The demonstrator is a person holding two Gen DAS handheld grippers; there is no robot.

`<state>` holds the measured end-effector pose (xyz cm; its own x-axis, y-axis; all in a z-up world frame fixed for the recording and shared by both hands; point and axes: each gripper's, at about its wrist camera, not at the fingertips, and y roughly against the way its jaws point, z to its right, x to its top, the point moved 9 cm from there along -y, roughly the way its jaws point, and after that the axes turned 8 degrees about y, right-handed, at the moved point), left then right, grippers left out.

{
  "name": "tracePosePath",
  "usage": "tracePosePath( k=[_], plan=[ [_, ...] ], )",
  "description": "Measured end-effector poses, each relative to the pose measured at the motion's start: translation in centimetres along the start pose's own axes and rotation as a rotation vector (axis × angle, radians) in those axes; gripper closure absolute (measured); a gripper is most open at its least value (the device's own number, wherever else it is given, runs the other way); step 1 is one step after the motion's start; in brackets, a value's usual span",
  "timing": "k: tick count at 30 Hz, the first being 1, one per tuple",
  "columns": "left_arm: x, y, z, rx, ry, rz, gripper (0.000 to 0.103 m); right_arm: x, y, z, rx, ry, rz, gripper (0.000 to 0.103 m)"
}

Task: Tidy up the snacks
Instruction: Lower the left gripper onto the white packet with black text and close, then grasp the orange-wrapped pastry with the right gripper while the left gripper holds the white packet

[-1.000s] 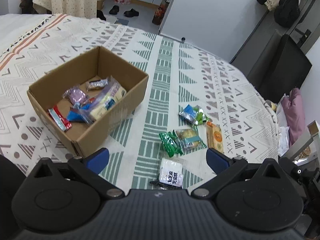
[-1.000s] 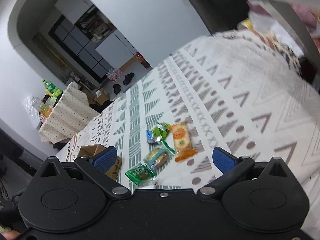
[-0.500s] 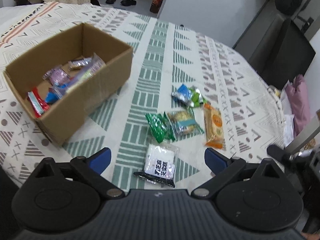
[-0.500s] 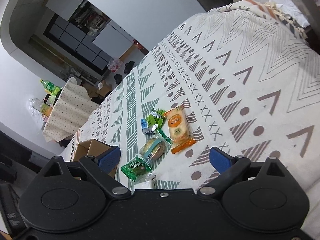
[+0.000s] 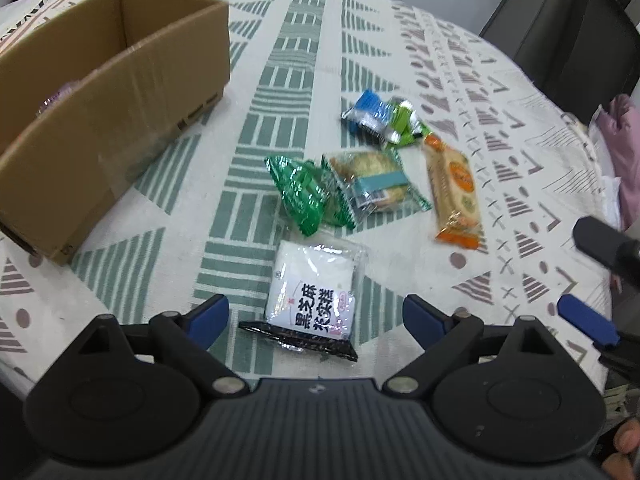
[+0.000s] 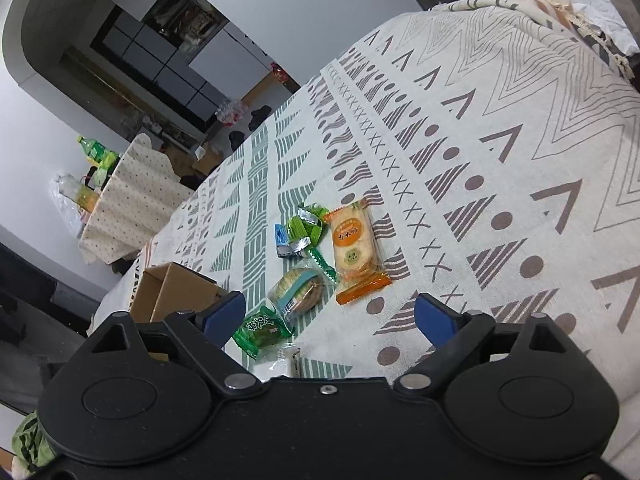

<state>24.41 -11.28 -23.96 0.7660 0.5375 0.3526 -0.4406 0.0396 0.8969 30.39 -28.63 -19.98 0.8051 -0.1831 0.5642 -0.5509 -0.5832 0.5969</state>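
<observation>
Several snack packets lie on the patterned tablecloth (image 5: 280, 80). A white packet with black print (image 5: 314, 300) lies just ahead of my open, empty left gripper (image 5: 314, 318). Beyond it are a green packet (image 5: 304, 192), a clear biscuit packet (image 5: 372, 186), an orange cracker packet (image 5: 454, 190) and a blue-and-green packet (image 5: 382, 116). A cardboard box (image 5: 100, 120) stands at the left. My right gripper (image 6: 330, 318) is open and empty, near the orange cracker packet (image 6: 354, 246) and biscuit packet (image 6: 298, 290).
The right gripper's blue fingertip (image 5: 584, 322) shows at the right edge of the left wrist view. The box (image 6: 172, 294) sits left in the right wrist view. A dark chair (image 5: 568, 40) stands beyond the table. A second covered table (image 6: 128, 196) with bottles stands far left.
My left gripper has moved forward and down toward the loose packets, so the white packet now lies between its fingertips and the box has slid left. My right gripper has moved closer to the packets.
</observation>
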Motion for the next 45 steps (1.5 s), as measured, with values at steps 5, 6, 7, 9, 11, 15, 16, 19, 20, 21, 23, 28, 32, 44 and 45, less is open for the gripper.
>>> tracePosePath(
  k=[5,6,7,9,11,15,16,19,20,21,23,28,32,44,45],
  plan=[
    [-0.7,-2.0,-0.8,0.051,0.005,-0.034,0.032,0.0,-0.8,0.2,-0.004,0.006,-0.012,0.012],
    [-0.6,-1.9,-0.9,0.062,-0.008,-0.021,0.039,0.0,-0.9,0.3,-0.005,0.003,-0.012,0.012],
    [-0.5,-1.8,-0.9,0.066,-0.017,-0.014,0.041,0.1,-1.2,0.3,-0.007,-0.001,-0.014,0.012],
    [-0.2,-1.7,-1.0,0.061,-0.007,-0.009,0.045,0.3,-1.8,0.2,-0.009,-0.004,-0.016,0.012],
    [0.3,-1.3,-1.2,0.055,-0.006,0.001,0.056,0.5,-2.6,0.1,-0.009,0.002,-0.018,0.013],
    [1.1,-0.4,-1.8,0.051,0.013,0.009,0.057,0.8,-3.7,-0.2,-0.019,0.007,-0.024,0.013],
    [1.4,-0.1,-1.9,0.048,0.011,0.015,0.057,0.9,-3.8,-0.3,-0.017,0.009,-0.022,0.013],
    [2.3,0.8,-2.0,0.036,0.016,0.037,0.058,1.1,-4.3,-0.5,-0.016,0.01,-0.02,0.013],
    [2.6,1.0,-2.0,0.031,0.019,0.044,0.058,1.2,-4.5,-0.6,-0.019,0.01,-0.02,0.013],
    [3.0,1.4,-2.0,0.024,0.022,0.051,0.058,1.2,-4.6,-0.6,-0.023,0.01,-0.022,0.013],
    [3.7,1.9,-1.9,0.011,0.027,0.063,0.058,1.4,-5.0,-0.6,-0.031,0.014,-0.02,0.013],
    [5.5,3.1,-1.6,-0.013,0.027,0.1,0.058,1.8,-6.2,-0.4,-0.052,0.019,-0.018,0.013],
    [6.6,3.0,-1.6,-0.026,0.028,0.108,0.058,1.9,-7.4,-0.2,-0.087,0.033,-0.03,0.013],
    [7.8,0.6,-2.4,-0.034,0.025,0.06,0.058,1.9,-11.4,0.0,-0.226,0.193,-0.06,0.027],
    [7.8,0.5,-2.4,-0.033,0.024,0.057,0.058,1.8,-11.5,-0.1,-0.238,0.213,-0.062,0.035]
  ],
)
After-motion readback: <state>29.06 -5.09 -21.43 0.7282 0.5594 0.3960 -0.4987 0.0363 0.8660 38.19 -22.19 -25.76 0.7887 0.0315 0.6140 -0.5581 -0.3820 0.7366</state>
